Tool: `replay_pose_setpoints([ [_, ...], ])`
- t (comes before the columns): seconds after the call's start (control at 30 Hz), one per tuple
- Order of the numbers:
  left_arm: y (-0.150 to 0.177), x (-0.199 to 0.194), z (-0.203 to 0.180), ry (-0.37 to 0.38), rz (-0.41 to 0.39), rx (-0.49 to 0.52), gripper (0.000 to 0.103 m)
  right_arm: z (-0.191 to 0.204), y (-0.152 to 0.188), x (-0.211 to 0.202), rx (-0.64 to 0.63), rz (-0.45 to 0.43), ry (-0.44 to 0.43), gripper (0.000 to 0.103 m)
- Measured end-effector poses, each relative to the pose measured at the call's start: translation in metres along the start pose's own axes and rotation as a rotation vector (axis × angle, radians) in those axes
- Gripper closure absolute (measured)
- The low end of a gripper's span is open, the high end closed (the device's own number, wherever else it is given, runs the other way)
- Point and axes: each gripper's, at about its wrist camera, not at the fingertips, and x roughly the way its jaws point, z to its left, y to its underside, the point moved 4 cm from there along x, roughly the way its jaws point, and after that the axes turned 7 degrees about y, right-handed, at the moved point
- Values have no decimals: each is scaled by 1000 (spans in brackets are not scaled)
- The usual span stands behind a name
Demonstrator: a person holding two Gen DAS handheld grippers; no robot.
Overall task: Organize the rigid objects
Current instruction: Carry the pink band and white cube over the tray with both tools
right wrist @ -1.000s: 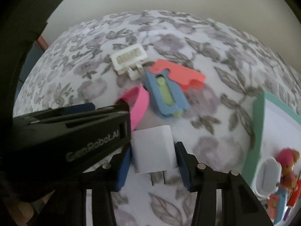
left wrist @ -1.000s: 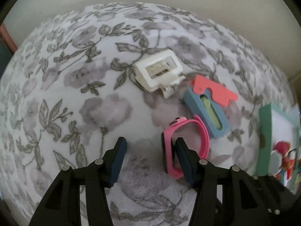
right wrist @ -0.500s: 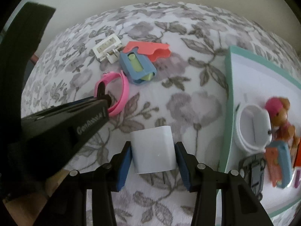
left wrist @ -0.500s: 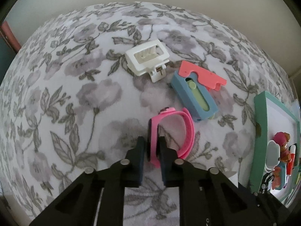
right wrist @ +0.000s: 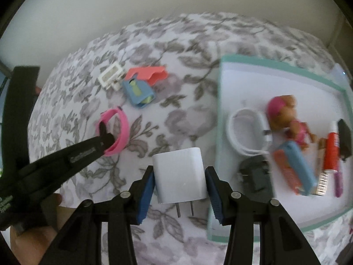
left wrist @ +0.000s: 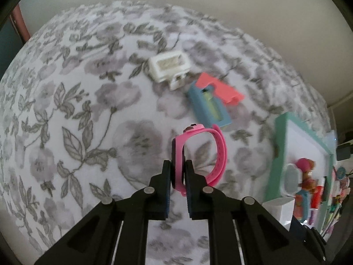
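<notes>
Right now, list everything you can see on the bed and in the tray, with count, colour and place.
Bedspread: one, white with grey flowers, under everything.
Wristband: one, pink, in the left gripper.
Charger plug: one, white, in the right gripper.
Clip: one, white, on the bedspread, far side.
Case: one, blue with a green insert, beside the clip.
Flat piece: one, coral, against the case.
Tray: one, teal rim, white floor, on the right.
Cable coil: one, white, in the tray.
Doll: one, pink and brown, in the tray.
Dark adapter: one, in the tray.
Other tray items: blurred.
Left gripper: black, shut on the wristband.
Right gripper: black, blue pads, shut on the charger plug.
</notes>
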Motion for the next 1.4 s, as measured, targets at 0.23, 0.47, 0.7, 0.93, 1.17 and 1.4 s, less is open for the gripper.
replay_pose_setpoints([
  [0.23,-2,-36,-54,75,-60,60,91,-36,-16,-35,43,-91,64,54],
  [0.47,5,-38,-122,116,-48,140,91,-88,-24,-47,126,-101,172,54],
  [0.7,21,-24,-174,169,-19,205,91,-140,-25,-58,195,-123,276,54],
  [0.93,35,-7,-193,158,-5,256,91,-187,-22,-64,296,-125,323,54],
  [1.17,46,1,-201,135,-2,323,91,-195,-18,-50,324,-94,339,54],
  [1.4,50,14,-199,90,14,362,91,-185,-15,-31,282,-51,352,54],
])
